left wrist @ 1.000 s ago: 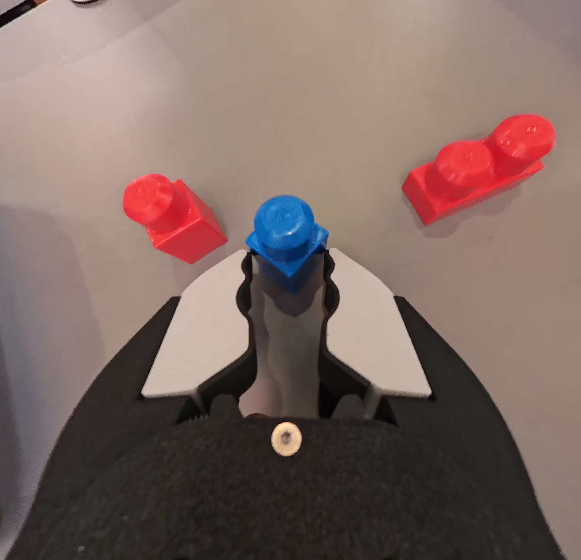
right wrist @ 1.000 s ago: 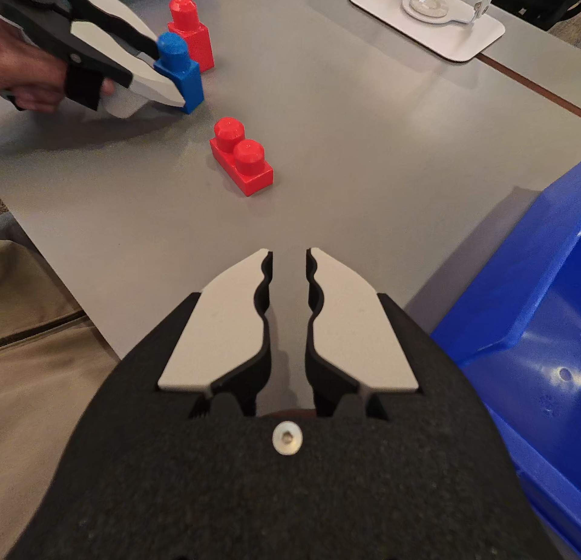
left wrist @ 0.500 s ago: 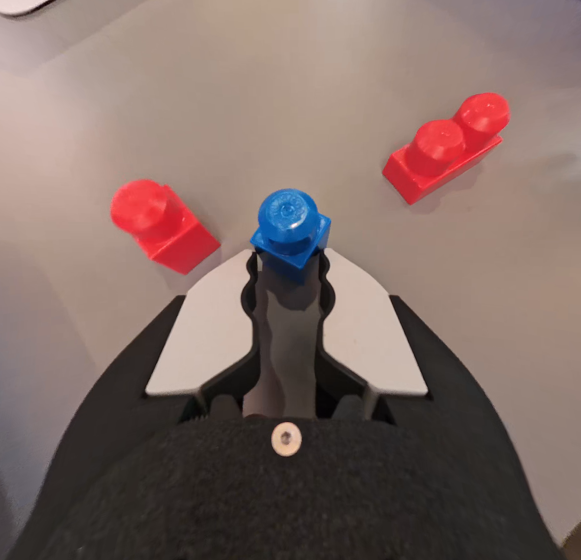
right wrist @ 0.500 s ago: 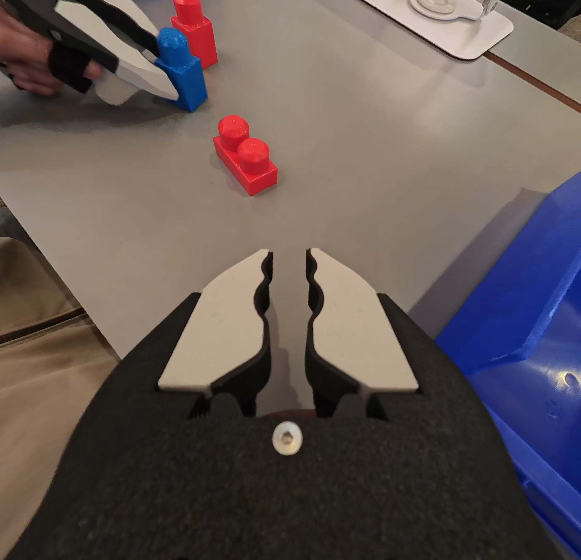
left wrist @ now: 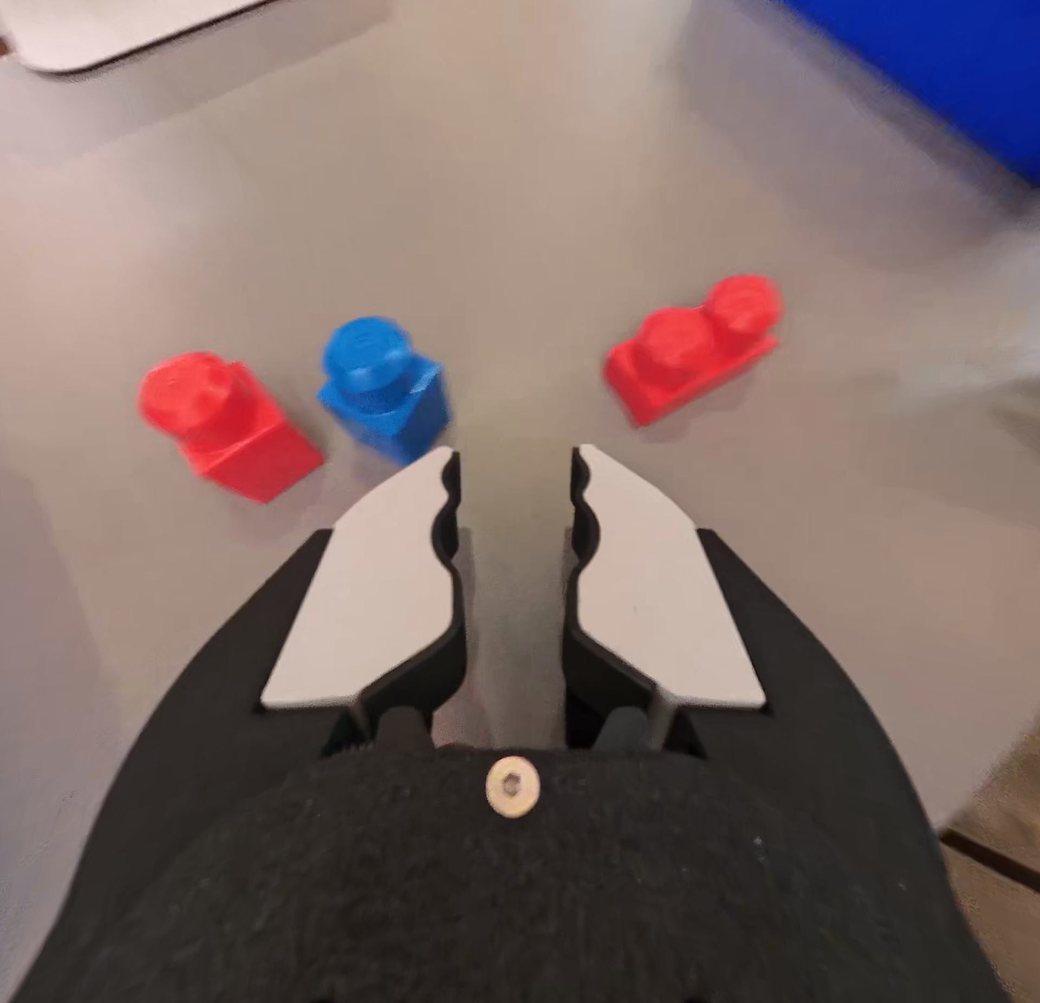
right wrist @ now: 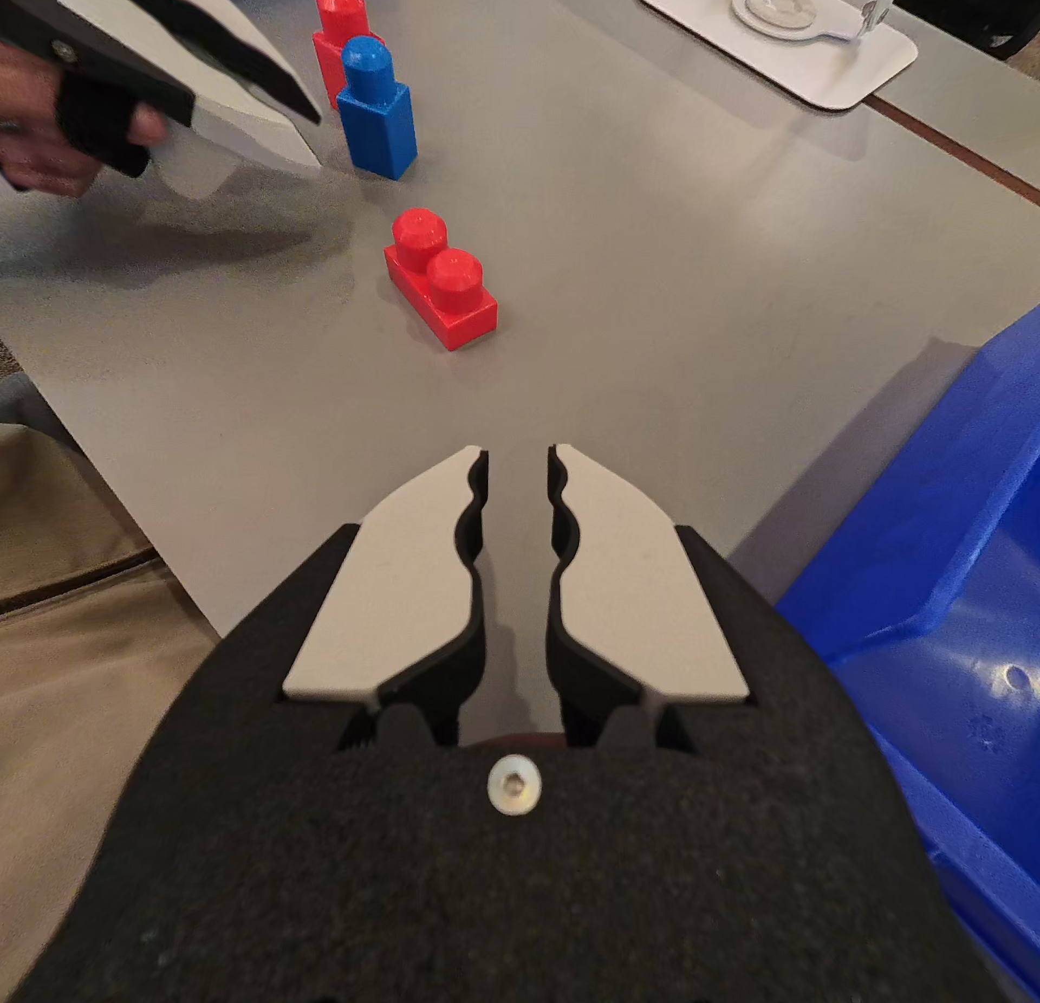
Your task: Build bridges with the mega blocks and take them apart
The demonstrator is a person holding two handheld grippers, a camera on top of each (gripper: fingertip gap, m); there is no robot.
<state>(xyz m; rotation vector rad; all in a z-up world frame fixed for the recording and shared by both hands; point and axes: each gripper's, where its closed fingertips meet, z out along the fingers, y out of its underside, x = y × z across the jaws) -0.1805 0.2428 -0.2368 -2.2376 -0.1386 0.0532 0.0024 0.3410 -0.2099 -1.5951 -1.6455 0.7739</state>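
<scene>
A blue one-stud block (left wrist: pixel 388 393) stands upright on the grey table, next to a red one-stud block (left wrist: pixel 222 421) on its left. A flat red two-stud block (left wrist: pixel 692 348) lies apart to the right. My left gripper (left wrist: pixel 515 458) is open and empty, just right of and behind the blue block. In the right wrist view the blue block (right wrist: pixel 377 112) stands in front of the red one-stud block (right wrist: pixel 337 24), the two-stud block (right wrist: pixel 442 278) lies nearer, and the left gripper (right wrist: pixel 312 137) hovers beside the blue block. My right gripper (right wrist: pixel 518 449) is open a little and empty, near the table's edge.
A blue bin (right wrist: pixel 928 582) stands at the right and shows in the left wrist view (left wrist: pixel 900 58). A white flat stand base (right wrist: pixel 782 30) lies at the far right of the table. A hand (right wrist: pixel 39 148) holds the left gripper. Tan fabric (right wrist: pixel 73 666) lies below the table edge. One gripper's finger ends stand about 20 cm off the other's. My right tips are about 15 cm from the flat red two-stud block (left wrist: pixel 692 348), my left tips only 6 cm. It turns up in the right wrist view (right wrist: pixel 401 230) as well.
My left gripper let go of the blue block, opened and drew back to the right. The blue block now stands alone beside the red one-stud block. My right gripper has barely moved.
</scene>
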